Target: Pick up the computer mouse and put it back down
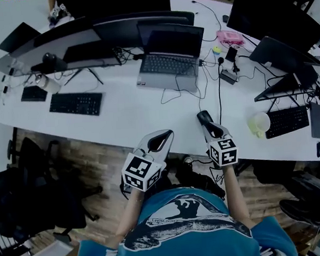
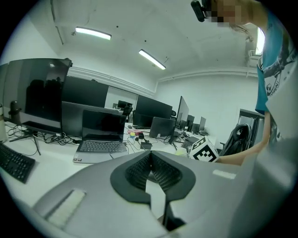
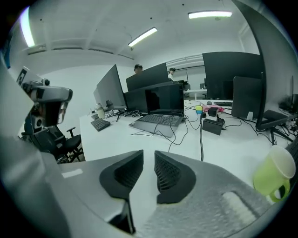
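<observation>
Fingers: left gripper (image 2: 150, 158) together, right gripper (image 3: 149, 165) slightly parted, both empty, at desk (image 1: 124, 124) edge.

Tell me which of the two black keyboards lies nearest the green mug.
The right-hand keyboard, right beside the mug; the left-hand keyboard lies far off, beyond the laptop.

Teal short-sleeved T-shirt (image 1: 183, 227), dark-and-white graphic print across the chest. Shell of the left claw (image 1: 167, 134) is light grey moulded plastic, and its black ribbed pads (image 2: 137, 169) sit in a dark surround. There is a pale rectangular patch (image 2: 65, 207) at 8 o'clock in the left gripper view. The right claw (image 1: 203, 116) has the same grey shell and black ribbing. Each carries a white cube (image 1: 142, 171) with black square markers.
</observation>
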